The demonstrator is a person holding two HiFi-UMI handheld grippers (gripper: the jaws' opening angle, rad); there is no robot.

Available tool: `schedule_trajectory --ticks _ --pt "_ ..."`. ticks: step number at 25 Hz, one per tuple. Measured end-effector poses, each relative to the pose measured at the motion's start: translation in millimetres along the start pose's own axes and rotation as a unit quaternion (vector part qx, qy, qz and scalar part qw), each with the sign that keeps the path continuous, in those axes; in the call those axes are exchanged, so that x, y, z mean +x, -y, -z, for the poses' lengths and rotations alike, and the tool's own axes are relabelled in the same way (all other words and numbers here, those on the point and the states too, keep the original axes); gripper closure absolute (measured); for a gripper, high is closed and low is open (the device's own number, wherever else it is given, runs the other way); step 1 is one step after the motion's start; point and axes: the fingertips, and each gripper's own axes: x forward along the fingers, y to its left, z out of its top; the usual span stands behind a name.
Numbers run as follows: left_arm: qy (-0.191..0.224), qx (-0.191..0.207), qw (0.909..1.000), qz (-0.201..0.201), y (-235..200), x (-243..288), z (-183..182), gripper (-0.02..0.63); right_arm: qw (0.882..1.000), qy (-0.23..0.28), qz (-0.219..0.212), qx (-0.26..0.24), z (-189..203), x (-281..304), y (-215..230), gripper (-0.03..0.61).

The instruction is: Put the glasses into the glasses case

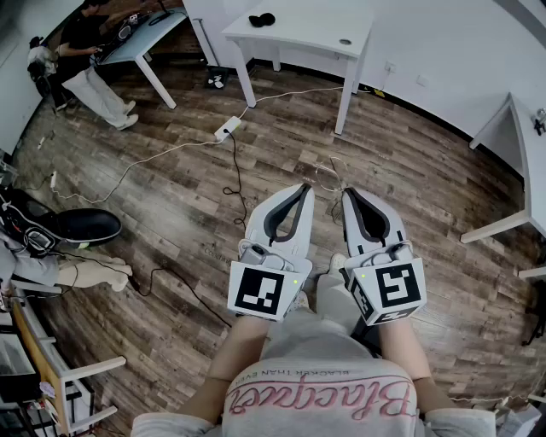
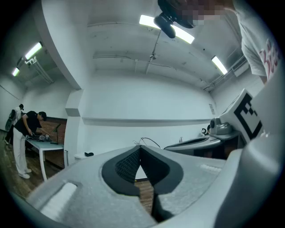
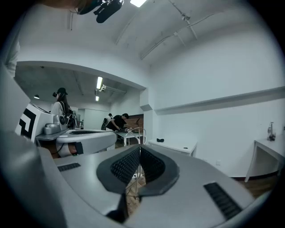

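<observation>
My left gripper (image 1: 303,189) and right gripper (image 1: 350,194) are held side by side at waist height over the wooden floor, both pointing forward. Each has its jaws shut with nothing between them, as the left gripper view (image 2: 140,148) and the right gripper view (image 3: 140,148) also show. A small dark object (image 1: 262,19) lies on the white table (image 1: 299,34) far ahead; whether it is the glasses or the case I cannot tell. The same dark object (image 2: 89,154) appears distant in the left gripper view and in the right gripper view (image 3: 163,140).
A white power strip (image 1: 227,128) and loose cables (image 1: 235,192) lie on the floor ahead. A person (image 1: 85,60) works at a table (image 1: 141,43) at far left. Another white table (image 1: 512,171) stands at the right, and a chair (image 1: 85,226) at the left.
</observation>
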Motion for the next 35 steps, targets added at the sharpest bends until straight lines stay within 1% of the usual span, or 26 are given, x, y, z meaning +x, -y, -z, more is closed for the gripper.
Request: schedule_trajectory --ticks 5,9,13,17,23,27,31,35 --pt "0.003 -0.001 1.0000 -0.005 2.4 7.9 1.1 0.611 1.000 0.002 -0.001 0.001 1.0 -1.3 8.1 0.566" --pt "0.001 -0.001 1.0000 -0.009 0.2 24.2 3.2 0.611 1.000 -0.001 0.001 0.005 2.1 6.7 23.8 0.566" --pt "-0.005 -0.001 0.9998 -0.017 -2.8 50.8 7.8 0.611 1.000 -0.006 0.000 0.009 4.6 20.7 47.9 0.566" --pt "-0.013 0.005 0.9996 -0.023 -3.9 92.7 13.4 0.611 1.000 -0.007 -0.003 0.025 4.9 43.5 87.8 0.566" --pt "-0.010 0.020 0.9989 -0.042 -5.0 157.5 15.2 0.611 0.999 -0.003 -0.026 0.026 -2.0 75.4 143.3 0.566" --pt "-0.007 0.020 0.9982 -0.057 -4.3 191.8 15.2 0.611 0.998 -0.004 -0.051 0.032 -4.7 95.2 174.9 0.566" --pt "-0.022 0.020 0.9967 -0.075 -10.7 208.7 24.8 0.611 0.996 -0.005 -0.075 0.038 -2.9 113.6 186.6 0.566" --pt "-0.018 0.021 0.9955 -0.091 -24.9 219.6 27.9 0.611 0.995 -0.009 -0.096 0.039 3.4 131.3 186.7 0.566"
